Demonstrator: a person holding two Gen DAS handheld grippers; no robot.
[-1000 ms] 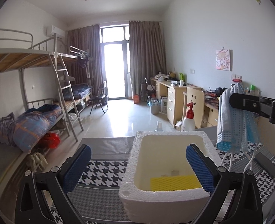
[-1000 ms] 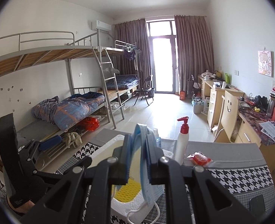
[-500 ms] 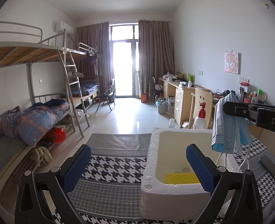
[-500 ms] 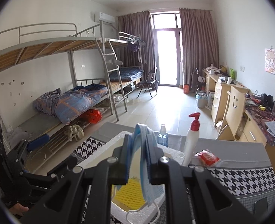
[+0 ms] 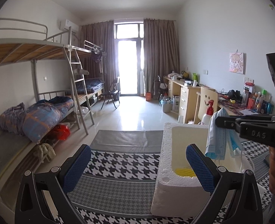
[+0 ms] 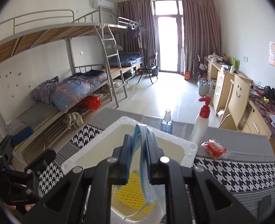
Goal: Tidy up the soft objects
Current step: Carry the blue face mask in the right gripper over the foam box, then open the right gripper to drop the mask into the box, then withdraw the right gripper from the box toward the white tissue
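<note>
My right gripper [image 6: 138, 140] is shut on a blue face mask [image 6: 144, 168] and holds it hanging over a white foam box [image 6: 100, 140]. A yellow sponge [image 6: 135, 192] lies on the box floor. In the left wrist view the mask [image 5: 218, 136] hangs from the right gripper [image 5: 216, 121] above the box [image 5: 167, 168], with the sponge [image 5: 184, 172] inside. My left gripper [image 5: 137, 168] is open and empty, left of the box and above the houndstooth cloth [image 5: 118, 164].
A red-capped pump bottle [image 6: 200, 125], a small blue bottle [image 6: 166, 123] and a red packet [image 6: 214, 148] stand behind the box on the table. Bunk beds [image 6: 72, 85] line the left wall, desks [image 6: 223, 80] the right.
My left gripper has shifted left, so the box now lies to its right. My right gripper has lowered the mask closer over the box.
</note>
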